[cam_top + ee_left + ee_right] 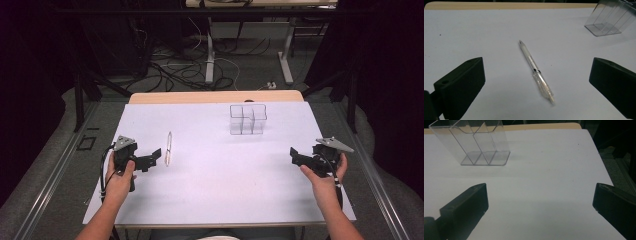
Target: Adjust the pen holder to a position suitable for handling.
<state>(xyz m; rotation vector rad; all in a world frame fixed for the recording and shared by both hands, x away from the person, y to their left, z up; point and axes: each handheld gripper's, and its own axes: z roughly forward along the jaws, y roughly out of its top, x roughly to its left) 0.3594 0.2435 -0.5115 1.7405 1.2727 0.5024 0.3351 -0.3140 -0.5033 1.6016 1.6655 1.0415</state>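
High view: at the left of the white table (pixel 210 190), the left gripper (pixel 152 157) rests low over the surface in the person's left hand (pixel 118 182), its jaws spread wide with nothing between them. Just to its right lies the clear pen (pixel 168 148), flat on the table, running near to far and not touching the jaws. In the left gripper view the pen (pixel 535 70) lies on the table ahead of the two black jaws, in line with the gap between them, with its tip pointing away. Farther right, toward the far edge, stands the clear plastic organizer (pixel 247 120), upright, with divided compartments, well apart from the pen. At the far right, the right gripper (pixel 297 156), held by the right hand (pixel 325 182), also stands wide and empty, near the table's right edge.
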